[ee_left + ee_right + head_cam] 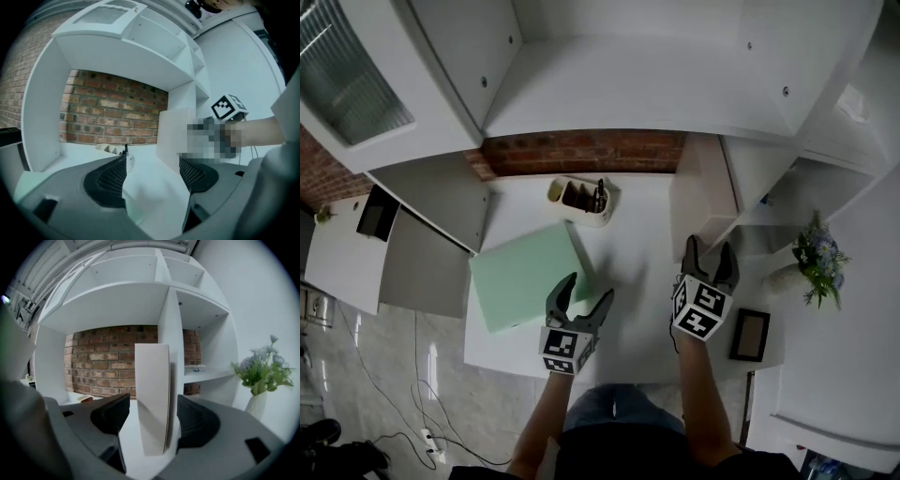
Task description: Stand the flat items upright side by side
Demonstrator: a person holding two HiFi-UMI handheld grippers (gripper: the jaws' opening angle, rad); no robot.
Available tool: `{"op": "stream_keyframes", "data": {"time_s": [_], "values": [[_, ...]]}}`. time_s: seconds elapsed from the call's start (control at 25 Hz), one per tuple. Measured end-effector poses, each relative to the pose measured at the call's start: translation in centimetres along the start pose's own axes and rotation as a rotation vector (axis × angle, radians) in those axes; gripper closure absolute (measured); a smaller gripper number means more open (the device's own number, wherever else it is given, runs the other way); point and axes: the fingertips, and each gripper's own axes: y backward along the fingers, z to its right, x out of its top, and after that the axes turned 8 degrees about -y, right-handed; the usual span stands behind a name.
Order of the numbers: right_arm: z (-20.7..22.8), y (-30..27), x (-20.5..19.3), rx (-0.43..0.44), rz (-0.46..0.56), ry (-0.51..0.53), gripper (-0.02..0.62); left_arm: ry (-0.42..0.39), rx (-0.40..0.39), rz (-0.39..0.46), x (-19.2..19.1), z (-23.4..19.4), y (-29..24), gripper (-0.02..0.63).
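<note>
A pale green flat item [525, 272] lies flat on the left part of the white desk [628, 253]. A white flat item [698, 202] stands upright at the right, against the shelf divider. In the right gripper view this white item [152, 394] rises on edge just ahead of the jaws. My right gripper [710, 246] [147, 420] is open, its pads clear of the white item. My left gripper [589, 288] [152, 176] hangs open by the green item's near right corner, with nothing between its fingers.
A cream pen tray [581, 200] sits at the back of the desk before the brick wall [581, 150]. A vase of flowers [817, 258] and a small picture frame [750, 335] stand at the right. White shelf compartments [201, 376] surround the desk.
</note>
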Motion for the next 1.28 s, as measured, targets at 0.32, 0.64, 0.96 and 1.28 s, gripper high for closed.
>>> {"op": "stream_keyframes", "data": {"time_s": [0.32,0.64,0.96,1.28], "values": [[-5.1,5.7,-6.0,0.179,-0.109,-0.050,0.301,0.026,0.216,-0.055,-2.5,-4.0,8.4,0.279],[-12.8,5.8,-6.8,0.383,-0.139,-0.027,0.301,0.089,0.411,-0.110,-5.7,-6.9,16.2,0.279],[-16.8,6.6,-8.1,0.494,-0.179,-0.014,0.302,0.110,0.468,-0.133,-6.7,-7.5,18.4,0.279],[-18.4,7.1,-10.2,0.572,-0.233,0.001,0.301,0.133,0.486,-0.159,-8.1,-6.8,19.2,0.279]]}}
